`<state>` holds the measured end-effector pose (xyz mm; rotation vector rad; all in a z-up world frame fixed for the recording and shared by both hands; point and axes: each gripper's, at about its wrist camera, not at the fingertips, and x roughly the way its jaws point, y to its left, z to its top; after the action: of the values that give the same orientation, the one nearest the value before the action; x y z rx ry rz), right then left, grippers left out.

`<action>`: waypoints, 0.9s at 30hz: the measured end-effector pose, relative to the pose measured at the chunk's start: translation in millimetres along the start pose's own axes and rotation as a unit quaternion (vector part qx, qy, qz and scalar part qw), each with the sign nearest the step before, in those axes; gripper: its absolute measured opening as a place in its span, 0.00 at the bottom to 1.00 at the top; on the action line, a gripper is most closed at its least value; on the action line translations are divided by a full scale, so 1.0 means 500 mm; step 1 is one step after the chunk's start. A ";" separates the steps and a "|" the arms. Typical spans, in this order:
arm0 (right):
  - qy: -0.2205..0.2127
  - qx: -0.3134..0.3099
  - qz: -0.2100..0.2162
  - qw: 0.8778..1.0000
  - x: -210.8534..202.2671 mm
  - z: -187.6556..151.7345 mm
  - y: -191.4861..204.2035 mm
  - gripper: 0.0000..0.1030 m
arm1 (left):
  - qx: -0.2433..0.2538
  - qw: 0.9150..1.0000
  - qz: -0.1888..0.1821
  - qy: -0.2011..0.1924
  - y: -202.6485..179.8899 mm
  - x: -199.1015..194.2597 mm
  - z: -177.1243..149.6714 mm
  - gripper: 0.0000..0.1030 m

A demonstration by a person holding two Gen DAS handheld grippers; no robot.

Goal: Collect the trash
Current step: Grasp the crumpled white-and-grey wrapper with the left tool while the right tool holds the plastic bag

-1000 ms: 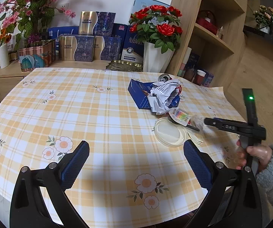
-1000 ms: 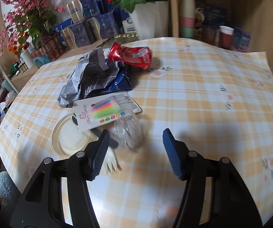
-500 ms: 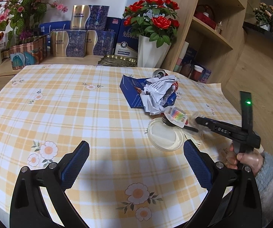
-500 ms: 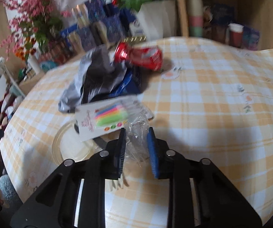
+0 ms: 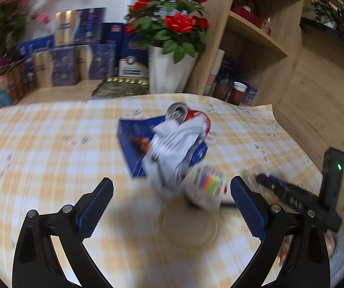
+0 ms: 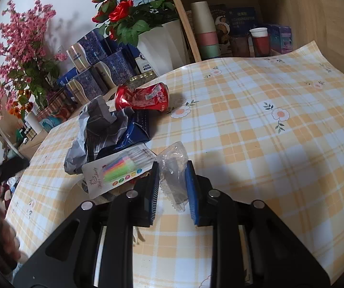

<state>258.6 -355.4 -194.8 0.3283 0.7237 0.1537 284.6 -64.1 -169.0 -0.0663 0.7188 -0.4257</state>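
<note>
Clear wrapper pinched between the pads of the right gripper, just right of the candle card, low over the table. Likely featherlight, crinkly, slippery; best gripped mid-body where bunched, not by the frilled edge. Left gripper spread wide, empty, facing the card.

Behind the desk with its yellow checked flowered cloth stand a white pot of red roses, blue and gold gift boxes and a spray of pink blossoms, while stacked paper cups and a red cup sit in the wooden shelf.
</note>
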 end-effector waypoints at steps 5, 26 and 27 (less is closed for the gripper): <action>0.000 0.012 0.003 1.000 0.000 -0.001 -0.009 0.24 | 0.033 0.999 -0.001 0.018 -0.020 0.088 0.059 0.88; 0.007 0.018 -0.002 1.000 0.006 -0.001 -0.013 0.24 | 0.053 0.998 0.010 0.022 0.011 0.128 0.125 0.23; 0.007 0.018 -0.004 1.000 0.005 -0.001 -0.013 0.24 | 0.051 0.998 0.009 0.017 0.013 0.115 0.129 0.23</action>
<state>260.2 -360.6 -199.2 0.3581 0.7421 0.1356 367.6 -86.6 -157.6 0.0443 0.7293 -0.4471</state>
